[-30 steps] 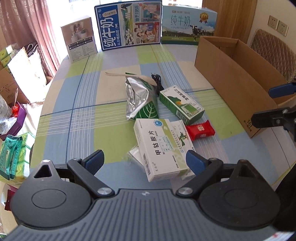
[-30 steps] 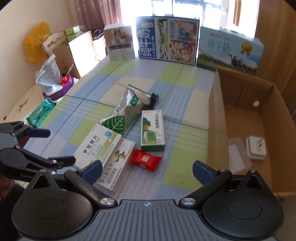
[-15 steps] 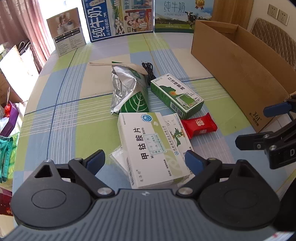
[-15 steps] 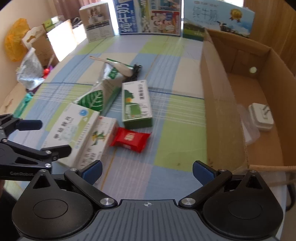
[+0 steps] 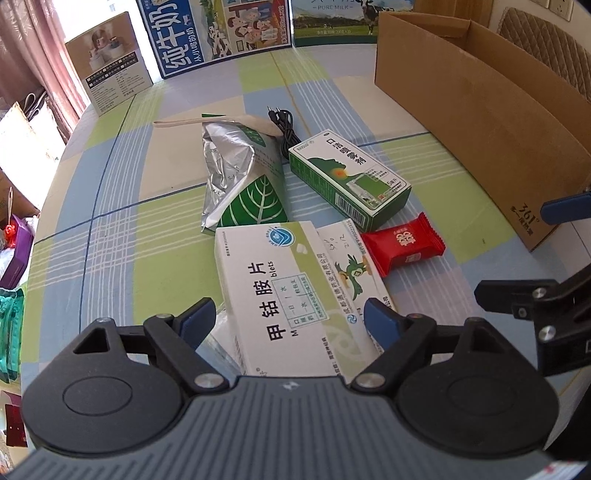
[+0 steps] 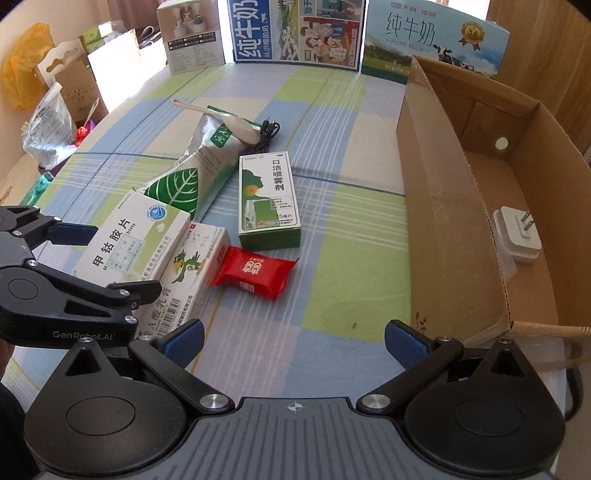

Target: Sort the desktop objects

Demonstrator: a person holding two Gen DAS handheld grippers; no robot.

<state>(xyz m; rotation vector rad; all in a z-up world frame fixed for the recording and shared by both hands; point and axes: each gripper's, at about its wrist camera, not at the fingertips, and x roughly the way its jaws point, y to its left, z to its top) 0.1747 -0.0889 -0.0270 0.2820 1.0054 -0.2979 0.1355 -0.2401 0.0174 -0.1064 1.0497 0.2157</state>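
Observation:
My left gripper (image 5: 290, 317) is open, its jaws on either side of the near end of a white and green medicine box (image 5: 280, 291), not closed on it. That box (image 6: 136, 236) lies on a second white box with a bird print (image 6: 192, 266). A red snack packet (image 6: 255, 271), a green spray box (image 6: 267, 199), a silver leaf-print bag (image 6: 195, 170), a beige spoon (image 6: 221, 120) and a black cable (image 6: 267, 131) lie nearby. My right gripper (image 6: 293, 338) is open and empty above the cloth, near the red packet. A cardboard box (image 6: 436, 206) stands to the right.
A white plug adapter (image 6: 515, 232) lies inside the cardboard box. Milk cartons (image 6: 295, 29) and a small display box (image 6: 192, 35) stand along the table's far edge. Bags (image 6: 48, 122) sit beyond the left edge. The checked tablecloth (image 6: 351, 258) covers the table.
Both grippers have moved forward and down toward the objects. The left gripper's jaws now straddle the near end of the white and green medicine box.

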